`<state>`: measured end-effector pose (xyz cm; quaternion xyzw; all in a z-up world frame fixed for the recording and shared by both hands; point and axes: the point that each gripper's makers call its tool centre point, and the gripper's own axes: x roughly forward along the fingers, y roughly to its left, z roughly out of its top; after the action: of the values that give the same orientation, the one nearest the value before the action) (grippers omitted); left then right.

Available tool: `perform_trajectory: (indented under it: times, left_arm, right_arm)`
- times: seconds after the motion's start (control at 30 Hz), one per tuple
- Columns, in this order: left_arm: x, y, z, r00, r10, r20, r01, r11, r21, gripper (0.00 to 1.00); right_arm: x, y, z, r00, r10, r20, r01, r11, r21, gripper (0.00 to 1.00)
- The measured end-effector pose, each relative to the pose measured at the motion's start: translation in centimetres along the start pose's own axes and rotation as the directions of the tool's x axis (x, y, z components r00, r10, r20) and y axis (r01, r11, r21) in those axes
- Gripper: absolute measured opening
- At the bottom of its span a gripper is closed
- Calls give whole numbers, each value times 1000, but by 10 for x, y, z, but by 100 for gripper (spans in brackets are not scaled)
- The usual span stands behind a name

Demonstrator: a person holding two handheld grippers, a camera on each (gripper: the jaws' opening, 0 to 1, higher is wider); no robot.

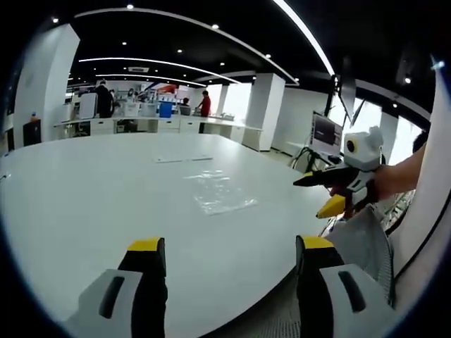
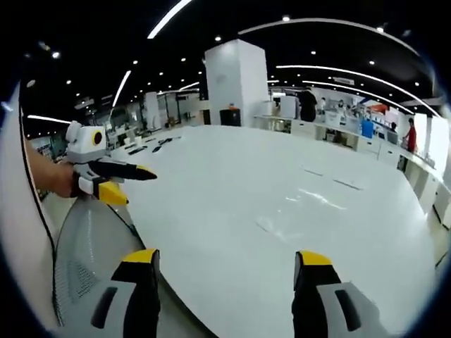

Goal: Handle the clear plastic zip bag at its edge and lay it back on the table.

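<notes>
Clear plastic zip bag (image 1: 218,193) lying flat on the white table (image 1: 84,190), well apart from both grippers. Left gripper (image 1: 229,248) and right gripper (image 2: 227,262) hover at the near table edge, jaws wide and empty. Risk: the thin, transparent film may be misjudged, so jaws close on air or crumple it.

Clear bag (image 1: 220,194), white table (image 1: 84,190)
</notes>
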<state>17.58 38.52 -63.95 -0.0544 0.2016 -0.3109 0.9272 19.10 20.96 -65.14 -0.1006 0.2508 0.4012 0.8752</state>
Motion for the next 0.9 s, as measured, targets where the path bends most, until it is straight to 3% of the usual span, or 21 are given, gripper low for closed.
perform_trajectory:
  times: [0.3, 0.57, 0.77, 0.9]
  left_arm:
    - [-1, -2, 4, 1000, 5, 7, -5, 1000, 1, 74]
    - [0, -2, 3, 1000, 4, 3, -4, 1000, 3, 74]
    - [0, -2, 3, 1000, 4, 3, -4, 1000, 3, 74]
    - [0, -2, 3, 1000, 8, 2, -8, 1000, 3, 74]
  right_arm:
    - [2, -26, -11, 999, -21, -34, 19, 999, -47, 69]
    - [11, -47, -17, 996, -46, -73, 33, 985, -168, 60]
    - [21, -66, -25, 987, -84, -136, 38, 949, -312, 56]
    - [27, -77, -25, 984, -98, -148, 42, 939, -342, 53]
